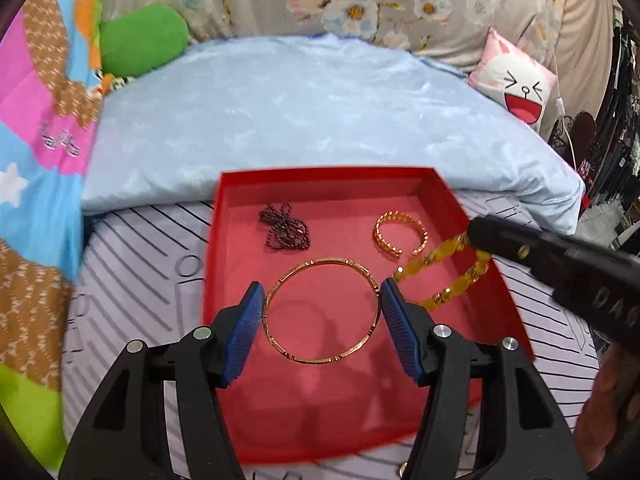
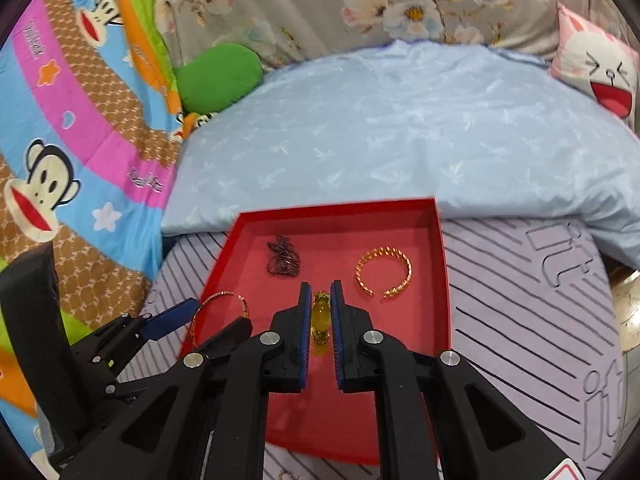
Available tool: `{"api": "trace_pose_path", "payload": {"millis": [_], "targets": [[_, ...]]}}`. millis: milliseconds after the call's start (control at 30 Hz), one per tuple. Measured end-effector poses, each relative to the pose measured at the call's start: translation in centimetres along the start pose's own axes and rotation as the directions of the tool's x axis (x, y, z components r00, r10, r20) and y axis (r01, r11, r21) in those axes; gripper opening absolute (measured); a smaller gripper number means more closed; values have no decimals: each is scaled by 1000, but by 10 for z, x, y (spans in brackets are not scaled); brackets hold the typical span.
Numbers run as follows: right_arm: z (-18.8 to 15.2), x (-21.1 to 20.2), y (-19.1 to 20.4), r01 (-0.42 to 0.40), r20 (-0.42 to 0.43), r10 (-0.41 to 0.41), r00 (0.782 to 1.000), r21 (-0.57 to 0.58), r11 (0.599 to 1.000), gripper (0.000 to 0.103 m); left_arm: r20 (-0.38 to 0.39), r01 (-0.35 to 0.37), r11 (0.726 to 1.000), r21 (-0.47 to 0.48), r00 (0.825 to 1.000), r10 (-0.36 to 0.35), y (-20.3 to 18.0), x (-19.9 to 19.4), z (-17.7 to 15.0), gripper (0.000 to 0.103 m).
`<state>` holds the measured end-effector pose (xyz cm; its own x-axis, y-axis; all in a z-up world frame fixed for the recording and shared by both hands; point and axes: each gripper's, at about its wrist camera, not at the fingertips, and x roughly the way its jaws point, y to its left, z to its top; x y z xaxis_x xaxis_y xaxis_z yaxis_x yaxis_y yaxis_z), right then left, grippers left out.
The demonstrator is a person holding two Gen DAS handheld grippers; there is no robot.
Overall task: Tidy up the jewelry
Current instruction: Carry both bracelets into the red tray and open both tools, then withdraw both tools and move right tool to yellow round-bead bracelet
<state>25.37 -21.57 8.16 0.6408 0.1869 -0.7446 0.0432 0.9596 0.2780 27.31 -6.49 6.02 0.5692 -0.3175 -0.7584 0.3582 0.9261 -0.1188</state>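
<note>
A red tray [image 1: 506, 288] lies on the bed; it also shows in the right wrist view [image 2: 442, 240]. In it lie a dark chain [image 1: 285, 227], a gold open cuff [image 1: 400, 233] and a thin gold bangle [image 1: 322, 311]. My left gripper [image 1: 322, 302] is open, its pads on either side of the bangle, which rests on the tray floor. My right gripper [image 2: 321, 304] is shut on a yellow beaded bracelet [image 2: 320, 318] and holds it over the tray; the bracelet hangs from it in the left wrist view [image 1: 444, 276].
The tray sits on a striped lilac sheet [image 2: 520, 300]. Behind it is a folded pale blue quilt [image 1: 300, 112], a green cushion [image 1: 144, 38], a pink cat pillow [image 1: 516, 84] and a colourful monkey blanket [image 2: 72, 140] at the left.
</note>
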Motion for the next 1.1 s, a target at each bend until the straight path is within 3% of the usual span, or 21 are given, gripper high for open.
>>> {"api": "trace_pose_path", "payload": {"millis": [200, 333, 500, 633, 700, 1100], "targets": [[-12, 36, -17, 81, -55, -82, 995, -13, 997, 9, -68, -23, 1000, 13, 997, 24, 4, 38, -6, 57], [-15, 42, -22, 139, -51, -141, 989, -48, 989, 9, -89, -34, 999, 12, 995, 35, 6, 48, -10, 57], [-18, 44, -23, 153, -36, -155, 987, -62, 986, 9, -90, -24, 1000, -5, 996, 24, 9, 49, -10, 59], [-18, 38, -18, 173, 1, -174, 985, -88, 981, 19, -89, -34, 999, -27, 996, 32, 13, 47, -9, 70], [-20, 31, -15, 171, 18, -171, 985, -96, 980, 26, -82, -34, 999, -31, 996, 31, 14, 45, -9, 70], [-33, -20, -4, 153, 79, -146, 986, -97, 983, 29, -13, -55, 997, -49, 998, 54, 15, 2, -13, 70]]}}
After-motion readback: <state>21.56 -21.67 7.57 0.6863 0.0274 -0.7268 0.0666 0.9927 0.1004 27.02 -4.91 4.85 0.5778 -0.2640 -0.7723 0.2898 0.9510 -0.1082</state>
